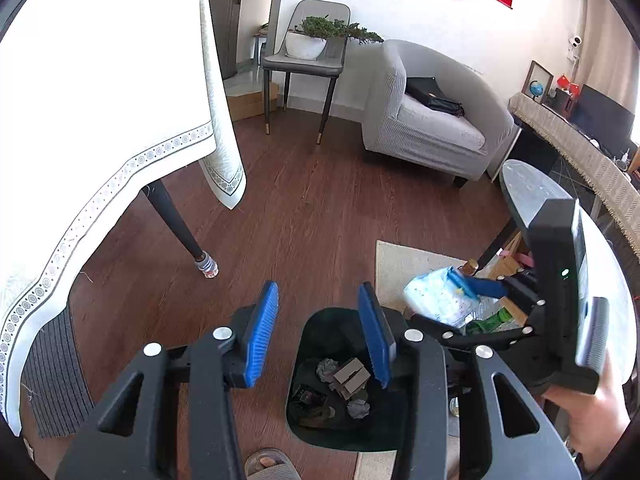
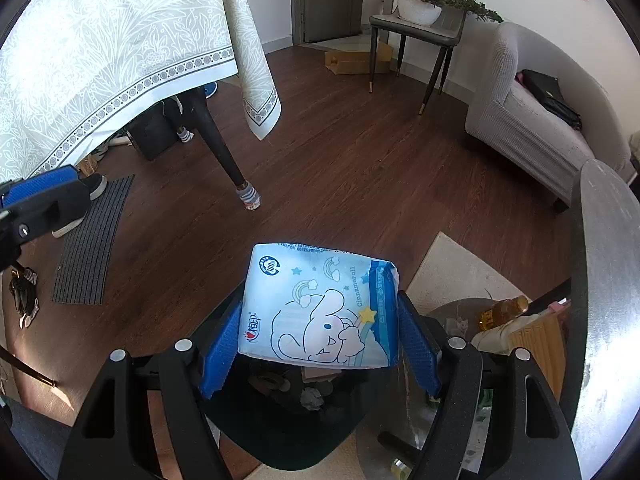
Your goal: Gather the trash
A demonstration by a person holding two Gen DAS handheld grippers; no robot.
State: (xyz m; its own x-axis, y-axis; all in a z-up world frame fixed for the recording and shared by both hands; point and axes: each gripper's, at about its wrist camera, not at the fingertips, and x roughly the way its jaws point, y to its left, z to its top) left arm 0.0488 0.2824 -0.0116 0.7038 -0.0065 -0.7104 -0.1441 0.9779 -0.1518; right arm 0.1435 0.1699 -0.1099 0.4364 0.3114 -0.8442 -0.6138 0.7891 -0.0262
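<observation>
R tool [image 2: 320,344] clamped on blue tissue pack [image 2: 320,308], held above black trash bin [image 1: 312,424]. L tool [image 1: 318,332] apart, empty, over bin w/ crumpled paper [image 1: 358,408], cardboard scrap [image 1: 351,376] inside.

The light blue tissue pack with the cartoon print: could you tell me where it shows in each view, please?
Left wrist: light blue tissue pack at right, clamped in the right gripper.
Right wrist: centre, lower half, between the blue pads.
Shared landmark: dark trash bin.
</observation>
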